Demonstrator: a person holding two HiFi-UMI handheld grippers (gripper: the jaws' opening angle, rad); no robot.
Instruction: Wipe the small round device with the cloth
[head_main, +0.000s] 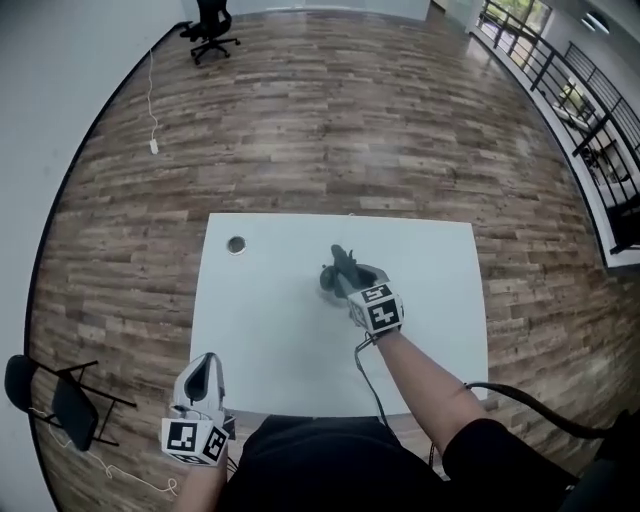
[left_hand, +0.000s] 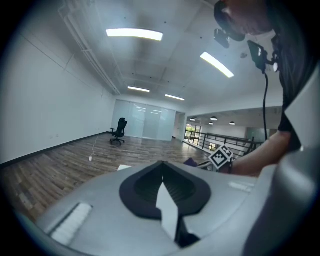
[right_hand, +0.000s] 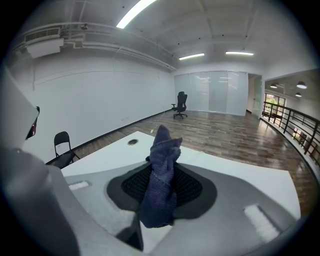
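Observation:
The small round device (head_main: 236, 245) lies near the far left corner of the white table (head_main: 280, 350); the right gripper view shows the device (right_hand: 132, 142) beyond the jaws. My right gripper (head_main: 345, 275) hovers over the table's middle, shut on a dark blue cloth (head_main: 338, 258) that sticks up bunched between the jaws (right_hand: 162, 170). It is apart from the device, to its right. My left gripper (head_main: 207, 368) sits low at the table's near left edge. Its jaws (left_hand: 161, 165) meet with nothing between them, pointing across the table toward the right gripper's marker cube (left_hand: 220, 156).
A black folding chair (head_main: 60, 400) stands on the wood floor left of the table. An office chair (head_main: 212, 30) is far back, a cable (head_main: 153, 120) trails on the floor by the left wall, and a railing (head_main: 580, 90) runs along the right.

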